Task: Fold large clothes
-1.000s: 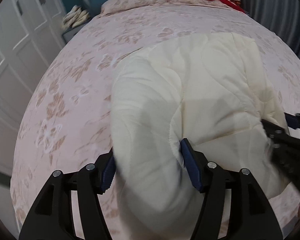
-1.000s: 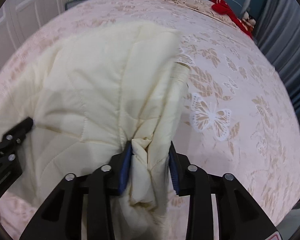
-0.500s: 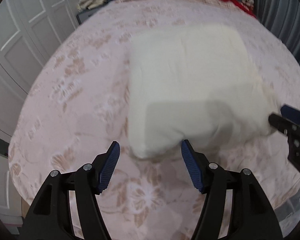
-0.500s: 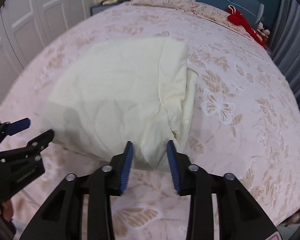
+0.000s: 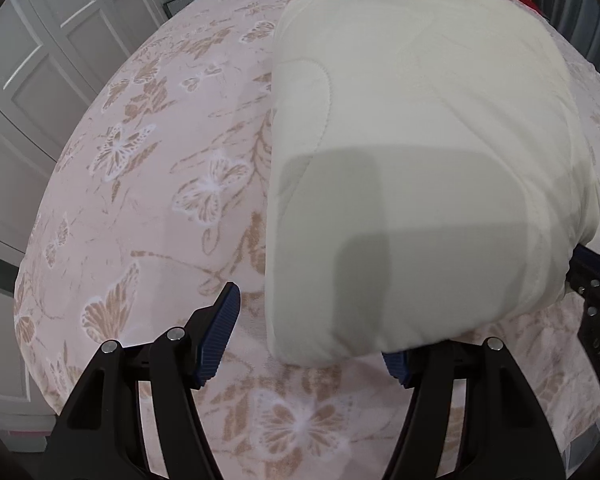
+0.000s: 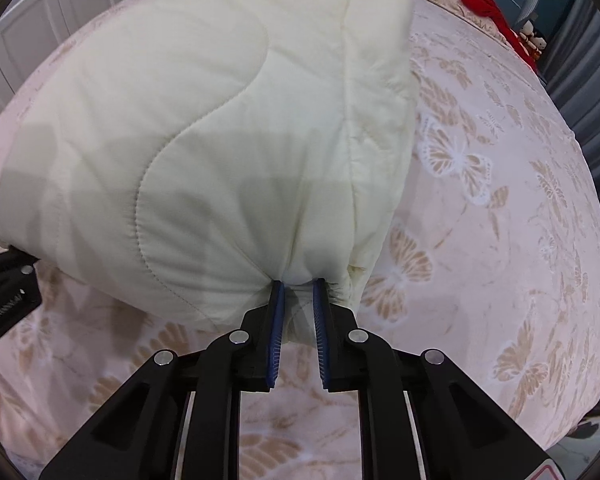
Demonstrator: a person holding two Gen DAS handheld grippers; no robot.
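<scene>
A cream quilted garment [image 5: 416, 152] lies folded into a thick rectangular bundle on the pink butterfly-print bed [image 5: 152, 184]. My left gripper [image 5: 312, 332] is open, its jaws wide apart around the bundle's near left corner; the right pad is partly hidden under the fabric. In the right wrist view the garment [image 6: 204, 120] fills the upper left. My right gripper [image 6: 298, 292] is shut on a pinch of the garment's near right edge, fabric bunched between the blue pads. Each gripper shows at the edge of the other's view.
White wardrobe doors [image 5: 32, 80] stand left of the bed. A red item [image 6: 488, 8] and small toys lie at the head of the bed. Dark curtains [image 6: 592, 52] hang on the right. The bed's near edge [image 6: 560, 432] drops off close to the grippers.
Both grippers let go of the garment and pulled back, then came in close again. The right gripper has closed on the garment's near edge. The left stays open at the corner.
</scene>
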